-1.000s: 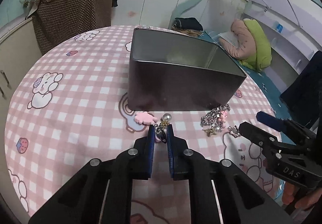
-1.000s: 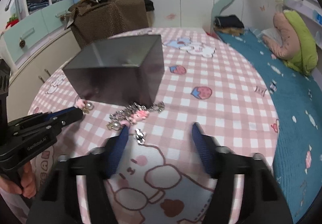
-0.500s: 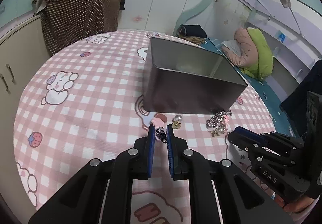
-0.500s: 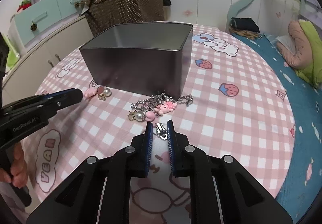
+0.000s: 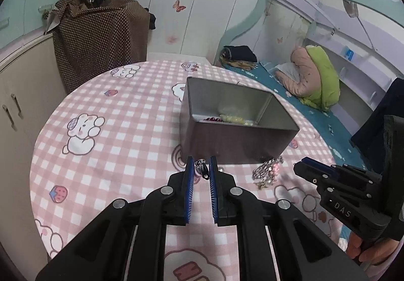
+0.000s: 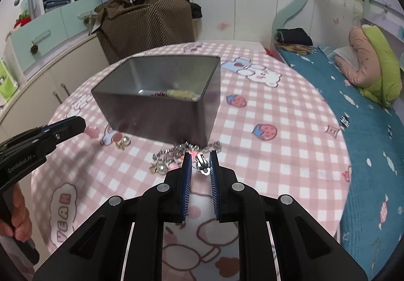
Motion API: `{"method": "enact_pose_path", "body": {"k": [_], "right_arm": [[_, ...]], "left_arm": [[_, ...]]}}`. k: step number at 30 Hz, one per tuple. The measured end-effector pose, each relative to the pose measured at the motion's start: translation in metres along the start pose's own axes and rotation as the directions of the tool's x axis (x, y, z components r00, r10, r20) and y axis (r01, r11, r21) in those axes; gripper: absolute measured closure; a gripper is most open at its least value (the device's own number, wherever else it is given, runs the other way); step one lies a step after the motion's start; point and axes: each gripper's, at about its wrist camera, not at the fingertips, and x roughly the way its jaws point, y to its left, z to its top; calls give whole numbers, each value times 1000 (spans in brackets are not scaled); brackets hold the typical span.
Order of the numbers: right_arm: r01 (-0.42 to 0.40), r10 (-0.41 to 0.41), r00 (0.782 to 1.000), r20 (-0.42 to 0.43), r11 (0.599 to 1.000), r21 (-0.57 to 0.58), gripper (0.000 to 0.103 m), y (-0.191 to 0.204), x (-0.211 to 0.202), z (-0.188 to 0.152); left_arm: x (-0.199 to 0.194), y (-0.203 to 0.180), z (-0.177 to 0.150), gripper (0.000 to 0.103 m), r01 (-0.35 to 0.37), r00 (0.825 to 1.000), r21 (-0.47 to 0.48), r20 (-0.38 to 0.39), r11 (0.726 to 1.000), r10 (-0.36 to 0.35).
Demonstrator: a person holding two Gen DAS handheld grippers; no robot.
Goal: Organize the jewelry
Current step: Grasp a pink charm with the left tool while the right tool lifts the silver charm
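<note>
Round table [image 6: 290, 134], pink check cloth. Grey tin [image 6: 161, 114] sits mid-table, open top; some red and yellow pieces already lie on its floor.

Against the tin's near wall: a silver chain [image 6: 186, 148] in a heap, a pearl charm [image 6: 161, 167] just beside it, and off to the left a second pearl piece [image 6: 123, 142] near a pink flower [image 6: 92, 132]. All loose on the cloth.

Our left gripper [image 5: 201, 169] is clenched on a small clip earring [image 5: 202, 171], held off the cloth, just short of the tin. Our right gripper [image 6: 200, 164] has just been closing; a second clip [image 6: 202, 164] now sits pinched between its pads, low over the chain heap.

Step, as we judge it: pick-up done on both sides, carry to the tin pending.

Next move calls for lifting each clip over the near rim, then releasing above the tin floor. Left looks closer. The right should rise straight, so the clip does not snag the chain.
</note>
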Motion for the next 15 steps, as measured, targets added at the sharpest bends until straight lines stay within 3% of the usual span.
{"method": "enact_pose_path", "body": {"k": [15], "right_arm": [[19, -20, 991, 132, 1000, 10, 88, 2, -31, 40]], "left_arm": [[-18, -16, 24, 93, 29, 996, 45, 82, 999, -33]]}}
